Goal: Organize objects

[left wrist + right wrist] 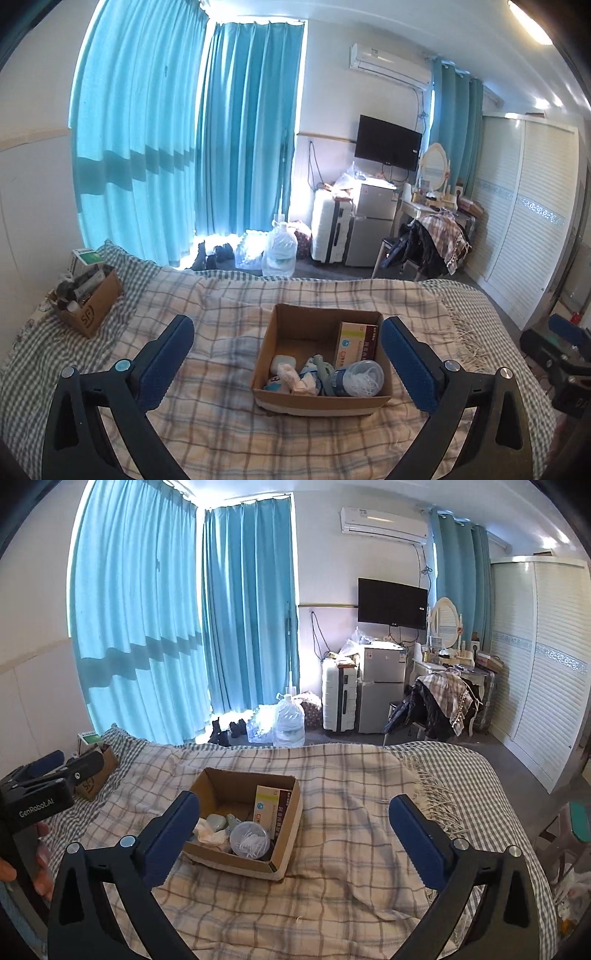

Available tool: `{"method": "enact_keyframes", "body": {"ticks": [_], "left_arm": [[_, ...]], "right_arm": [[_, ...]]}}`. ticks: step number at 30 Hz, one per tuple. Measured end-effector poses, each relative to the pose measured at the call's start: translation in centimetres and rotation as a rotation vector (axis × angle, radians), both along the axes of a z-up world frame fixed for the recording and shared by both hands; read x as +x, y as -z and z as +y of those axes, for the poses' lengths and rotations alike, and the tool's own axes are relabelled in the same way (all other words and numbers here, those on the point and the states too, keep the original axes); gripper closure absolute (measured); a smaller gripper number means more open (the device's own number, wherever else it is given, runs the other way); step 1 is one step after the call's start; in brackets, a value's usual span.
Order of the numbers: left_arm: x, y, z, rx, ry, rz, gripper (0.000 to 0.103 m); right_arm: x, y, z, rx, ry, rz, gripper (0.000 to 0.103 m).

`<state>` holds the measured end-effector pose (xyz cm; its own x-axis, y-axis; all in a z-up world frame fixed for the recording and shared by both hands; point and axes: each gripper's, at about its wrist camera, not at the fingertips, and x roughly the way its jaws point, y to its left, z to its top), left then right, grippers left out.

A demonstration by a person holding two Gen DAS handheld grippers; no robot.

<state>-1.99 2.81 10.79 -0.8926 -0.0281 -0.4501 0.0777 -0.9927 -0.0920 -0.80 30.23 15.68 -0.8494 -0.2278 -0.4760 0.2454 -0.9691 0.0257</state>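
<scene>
An open cardboard box (284,400) sits on the plaid blanket in the middle of the bed; it also shows in the right wrist view (291,830). It holds a red and white medicine carton (357,345), a clear round container (360,378) of white bits, crumpled tissue (297,380) and small pale items. My left gripper (288,365) is open and empty, its jaws either side of the box, short of it. My right gripper (295,840) is open and empty, above the blanket to the right of the box. A second cardboard box (90,302) full of items stands at the bed's far left.
The bed's plaid blanket (351,849) spreads to the right of the box, fringe at its right edge. Beyond the bed foot are water jugs (279,253), a suitcase, a small fridge (371,221) and a chair with clothes. A wardrobe (546,664) lines the right wall.
</scene>
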Motion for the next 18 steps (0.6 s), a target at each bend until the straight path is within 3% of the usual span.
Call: {"method": "enact_keyframes", "body": {"ticks": [11,18], "left_arm": [[1.9,6.4,-2.2,0.027,-0.027,-0.04,0.0],[2.1,10.3,-2.1,0.042,-0.012,-0.083,0.0]], "right_arm": [[1.7,8.7,-2.7,-0.008,0.006,-0.081,0.0],[1.0,9.8,-3.4,-0.002,0.047,-0.012,0.0]]}}
